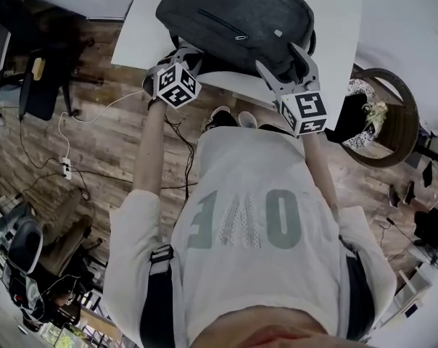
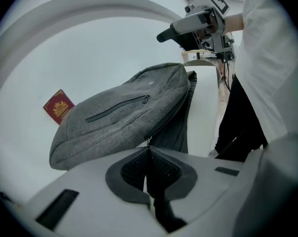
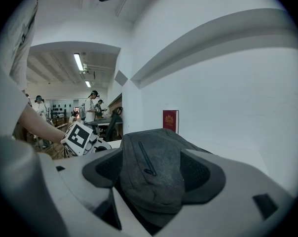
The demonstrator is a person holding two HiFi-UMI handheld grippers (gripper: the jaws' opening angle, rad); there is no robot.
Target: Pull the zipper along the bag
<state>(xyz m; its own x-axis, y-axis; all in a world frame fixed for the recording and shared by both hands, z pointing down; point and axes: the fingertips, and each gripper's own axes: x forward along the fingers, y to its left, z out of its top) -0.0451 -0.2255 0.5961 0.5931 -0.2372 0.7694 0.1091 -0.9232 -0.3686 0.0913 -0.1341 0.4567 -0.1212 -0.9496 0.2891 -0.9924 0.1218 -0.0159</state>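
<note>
Booklet [image 2: 58, 106], dark red with a gold crest, stands at about nine o'clock of the bag [image 2: 119, 117] in the left gripper view, apart from it on the white counter [image 1: 135, 38].

Next comes the left gripper [image 2: 148, 152]. Its jaws are together, and the small metal zipper pull [image 2: 148, 142] sits right at their tips. It looks pinched between the ribbed black pads, though the tab is too small to be sure how much of it they have.

From that pinch the main zipper [image 2: 171, 112] runs away toward one o'clock, along the bag's upper seam and its long axis. I judge the coming pull has to follow that line, so the left gripper is the one placed to make it.

The bag is a soft backpack of grey woven cloth. It lies on its side on the counter, rounded and slumped, with a shorter pocket zipper [image 2: 117, 107] slanting across its face.

At the right, the right gripper [image 3: 151, 174] is clamped on the bag's near end. A thick fold of the grey fabric fills the gap between its pads. In the head view it sits at five o'clock of the bag and the left gripper at seven o'clock. That hold should brace the cloth while the slider travels.
</note>
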